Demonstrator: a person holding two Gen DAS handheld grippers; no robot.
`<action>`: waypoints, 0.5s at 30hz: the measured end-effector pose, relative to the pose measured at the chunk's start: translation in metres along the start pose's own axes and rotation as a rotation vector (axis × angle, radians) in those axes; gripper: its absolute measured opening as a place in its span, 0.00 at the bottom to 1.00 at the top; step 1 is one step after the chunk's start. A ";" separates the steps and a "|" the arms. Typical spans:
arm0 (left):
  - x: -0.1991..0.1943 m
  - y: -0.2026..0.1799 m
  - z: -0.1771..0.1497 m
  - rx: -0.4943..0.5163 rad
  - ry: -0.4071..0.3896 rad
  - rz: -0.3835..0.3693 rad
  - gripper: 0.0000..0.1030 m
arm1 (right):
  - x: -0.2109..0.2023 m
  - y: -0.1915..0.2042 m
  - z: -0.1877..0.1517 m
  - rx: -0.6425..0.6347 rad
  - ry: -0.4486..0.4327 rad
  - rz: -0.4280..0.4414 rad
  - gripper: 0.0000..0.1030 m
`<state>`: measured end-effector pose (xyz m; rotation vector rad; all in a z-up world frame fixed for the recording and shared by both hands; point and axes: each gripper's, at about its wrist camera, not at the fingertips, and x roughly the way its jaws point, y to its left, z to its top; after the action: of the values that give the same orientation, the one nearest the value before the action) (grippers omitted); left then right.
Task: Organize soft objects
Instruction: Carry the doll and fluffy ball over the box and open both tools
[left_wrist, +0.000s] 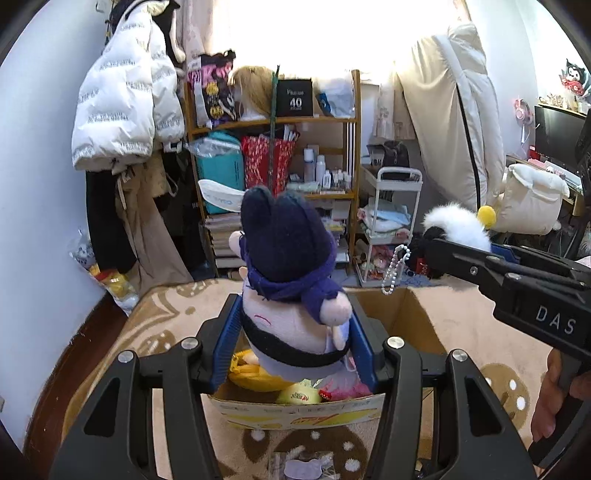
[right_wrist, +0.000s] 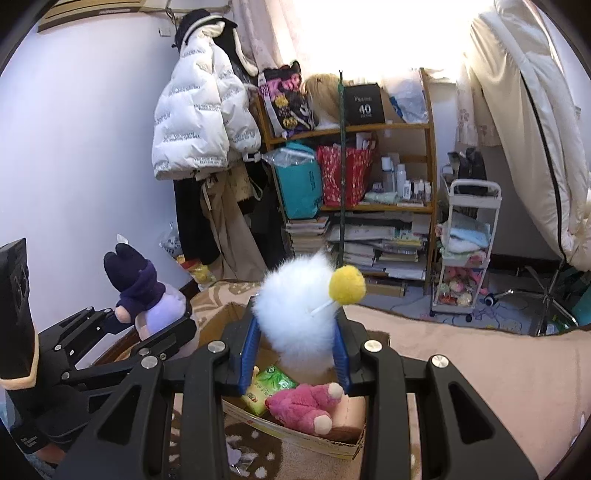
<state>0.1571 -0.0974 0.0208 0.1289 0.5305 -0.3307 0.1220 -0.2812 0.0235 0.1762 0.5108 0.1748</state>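
Fluffy white pompom toy (right_wrist: 295, 299) (yellow ball attached) clamped in right tongs (right_wrist: 295, 354); left tongs (left_wrist: 295, 347) squeeze plush doll (left_wrist: 291, 295).

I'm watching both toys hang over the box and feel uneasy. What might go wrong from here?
The bead chain dangling from the white fluffy toy in the right gripper might snag the cardboard box rim. The hooded plush sits tall in the left gripper and could tip out. The grippers are close and may collide.
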 end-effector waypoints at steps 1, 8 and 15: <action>0.005 0.000 -0.003 -0.005 0.014 -0.003 0.52 | 0.002 -0.002 -0.003 0.005 0.006 0.001 0.36; 0.036 -0.002 -0.023 -0.008 0.102 -0.012 0.53 | 0.028 -0.019 -0.023 0.059 0.081 0.006 0.36; 0.053 -0.003 -0.036 -0.011 0.155 -0.022 0.53 | 0.044 -0.029 -0.034 0.095 0.124 0.000 0.36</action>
<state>0.1822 -0.1074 -0.0373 0.1389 0.6870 -0.3408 0.1460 -0.2959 -0.0326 0.2597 0.6434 0.1625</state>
